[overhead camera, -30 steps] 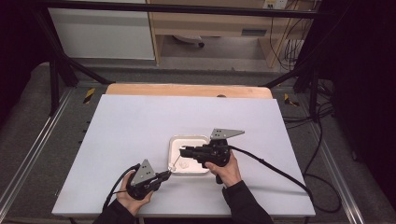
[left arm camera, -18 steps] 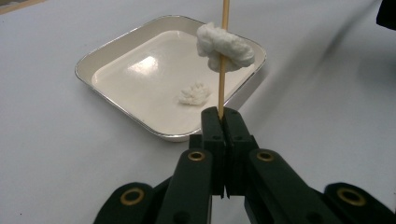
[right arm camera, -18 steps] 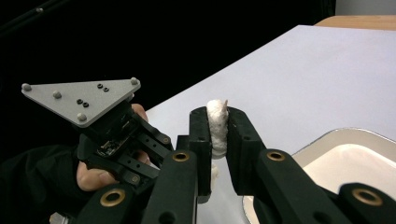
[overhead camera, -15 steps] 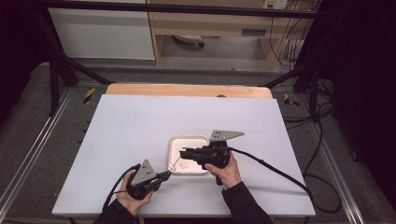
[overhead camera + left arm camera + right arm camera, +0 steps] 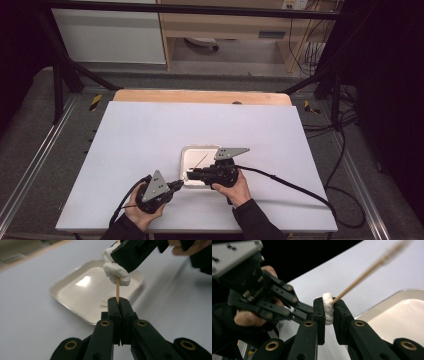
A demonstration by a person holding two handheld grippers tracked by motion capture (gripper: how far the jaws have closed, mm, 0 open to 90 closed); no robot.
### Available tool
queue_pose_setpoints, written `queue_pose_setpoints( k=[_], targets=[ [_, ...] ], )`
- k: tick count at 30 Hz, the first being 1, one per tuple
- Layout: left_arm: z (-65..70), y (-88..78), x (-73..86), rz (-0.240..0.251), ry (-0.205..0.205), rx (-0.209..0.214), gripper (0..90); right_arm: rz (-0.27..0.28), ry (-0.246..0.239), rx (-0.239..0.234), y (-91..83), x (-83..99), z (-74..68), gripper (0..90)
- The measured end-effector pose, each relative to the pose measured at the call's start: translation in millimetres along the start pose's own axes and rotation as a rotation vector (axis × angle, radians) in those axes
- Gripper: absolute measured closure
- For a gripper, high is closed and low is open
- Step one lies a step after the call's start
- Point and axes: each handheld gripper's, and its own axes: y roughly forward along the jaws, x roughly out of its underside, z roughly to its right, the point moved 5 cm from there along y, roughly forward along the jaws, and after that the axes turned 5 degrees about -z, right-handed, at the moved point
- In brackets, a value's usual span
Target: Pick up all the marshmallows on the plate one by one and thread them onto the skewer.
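My left hand-held gripper point(image 5: 119, 301) is clamped on the wooden skewer point(image 5: 117, 288); my right hand-held gripper point(image 5: 329, 308) squeezes the marshmallow point(image 5: 328, 307) threaded on it, just above the white tray point(image 5: 192, 156). The right one has dipped slightly since earlier, so I judge the marshmallow is sliding along.

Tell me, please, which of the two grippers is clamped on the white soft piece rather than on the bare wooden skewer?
The right gripper: its jaws squeeze the white soft piece threaded on the skewer, while the left gripper pinches the bare stick below.
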Motion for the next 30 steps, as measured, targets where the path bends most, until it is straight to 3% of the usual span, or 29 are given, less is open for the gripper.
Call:
queue_pose_setpoints(
  k=[3,7,12,18,24,30],
  targets=[
    [-2.9,-0.6,1.0,-0.008,-0.007,0.02,89.5,-0.003,0.031,-0.012,4.3,2.1,2.8,81.4],
    [-3.8,2.5,1.0,-0.011,-0.029,0.046,89.5,-0.001,0.022,0.002,2.2,0.4,2.4,79.3],
    [-6.0,3.4,2.7,-0.018,-0.047,0.052,89.4,0.01,0.014,0.025,-1.1,-2.4,1.1,65.2],
    [-10.8,0.4,5.7,-0.012,-0.056,0.056,89.3,0.007,-0.038,0.132,-13.5,-8.0,6.8,46.0],
    [-14.8,-0.8,9.2,-0.02,-0.072,0.06,89.3,-0.043,-0.039,0.218,-16.7,3.3,19.3,24.4],
    [-19.9,-2.5,11.7,-0.023,-0.095,0.06,89.2,-0.13,-0.065,0.29,-13.3,15.8,29.6,13.8]
  ],
)
